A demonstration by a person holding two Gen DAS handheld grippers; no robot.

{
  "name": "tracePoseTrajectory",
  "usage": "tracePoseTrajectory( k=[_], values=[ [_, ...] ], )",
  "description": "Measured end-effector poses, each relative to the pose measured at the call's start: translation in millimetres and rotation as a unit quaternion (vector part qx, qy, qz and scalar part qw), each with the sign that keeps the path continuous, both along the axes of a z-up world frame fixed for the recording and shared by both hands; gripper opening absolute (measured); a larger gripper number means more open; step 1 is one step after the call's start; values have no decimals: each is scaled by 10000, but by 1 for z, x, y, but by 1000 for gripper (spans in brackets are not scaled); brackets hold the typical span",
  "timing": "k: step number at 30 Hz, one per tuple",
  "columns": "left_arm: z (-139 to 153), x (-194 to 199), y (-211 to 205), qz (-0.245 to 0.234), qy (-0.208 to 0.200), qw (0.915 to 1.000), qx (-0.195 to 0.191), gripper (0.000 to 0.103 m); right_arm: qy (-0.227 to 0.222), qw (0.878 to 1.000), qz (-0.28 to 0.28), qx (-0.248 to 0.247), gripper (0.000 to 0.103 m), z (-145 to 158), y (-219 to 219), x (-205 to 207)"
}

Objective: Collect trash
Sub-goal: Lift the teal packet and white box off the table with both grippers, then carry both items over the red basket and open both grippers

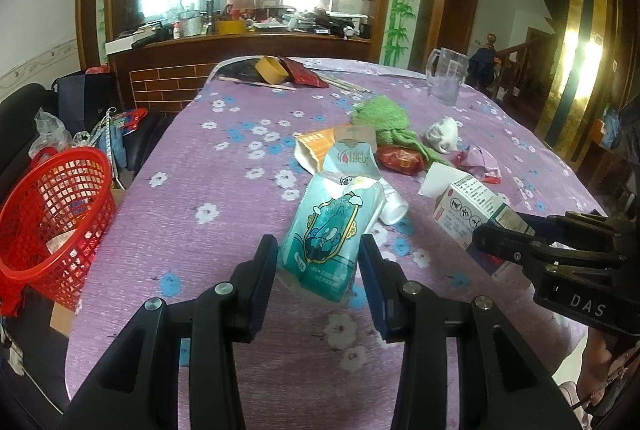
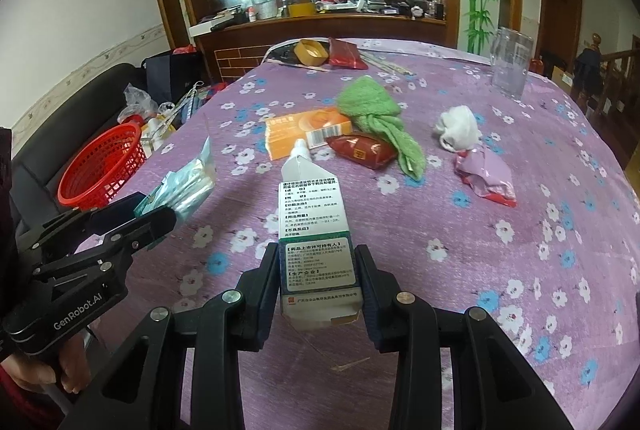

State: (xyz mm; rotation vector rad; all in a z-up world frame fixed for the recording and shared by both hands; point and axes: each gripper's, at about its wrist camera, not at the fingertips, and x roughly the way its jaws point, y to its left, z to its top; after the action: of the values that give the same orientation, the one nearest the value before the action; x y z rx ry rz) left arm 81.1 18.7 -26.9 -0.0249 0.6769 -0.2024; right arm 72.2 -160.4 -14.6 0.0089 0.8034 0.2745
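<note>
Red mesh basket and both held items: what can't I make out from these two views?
- Red mesh basket: left wrist view, left edge crops it; contents unclear through mesh.
- Teal foil pouch: its underside is hidden.
- White medicine box: right wrist view, print too small; a white bottle behind is mostly hidden.

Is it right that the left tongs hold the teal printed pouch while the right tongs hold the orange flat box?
Not quite. The left tongs do hold the teal printed pouch, but the right tongs hold a white printed medicine carton; the orange flat box lies on the table, per the right wrist view.
</note>
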Motion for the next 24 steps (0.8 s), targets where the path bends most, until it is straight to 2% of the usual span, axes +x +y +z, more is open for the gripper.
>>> tracePoseTrajectory(
  k=[9, 13, 24],
  values=[
    [11, -2, 30, 348, -105, 9993, -86, 40, 61, 9993, 368, 71, 40, 7, 26, 11],
    [18, -3, 52, 589, -185, 9980, -147, 40, 163, 9979, 583, 211, 40, 11, 40, 19],
    [34, -7, 125, 1349, -356, 9898, -292, 40, 178, 9910, 1310, 205, 40, 32, 102, 33]
  ],
)
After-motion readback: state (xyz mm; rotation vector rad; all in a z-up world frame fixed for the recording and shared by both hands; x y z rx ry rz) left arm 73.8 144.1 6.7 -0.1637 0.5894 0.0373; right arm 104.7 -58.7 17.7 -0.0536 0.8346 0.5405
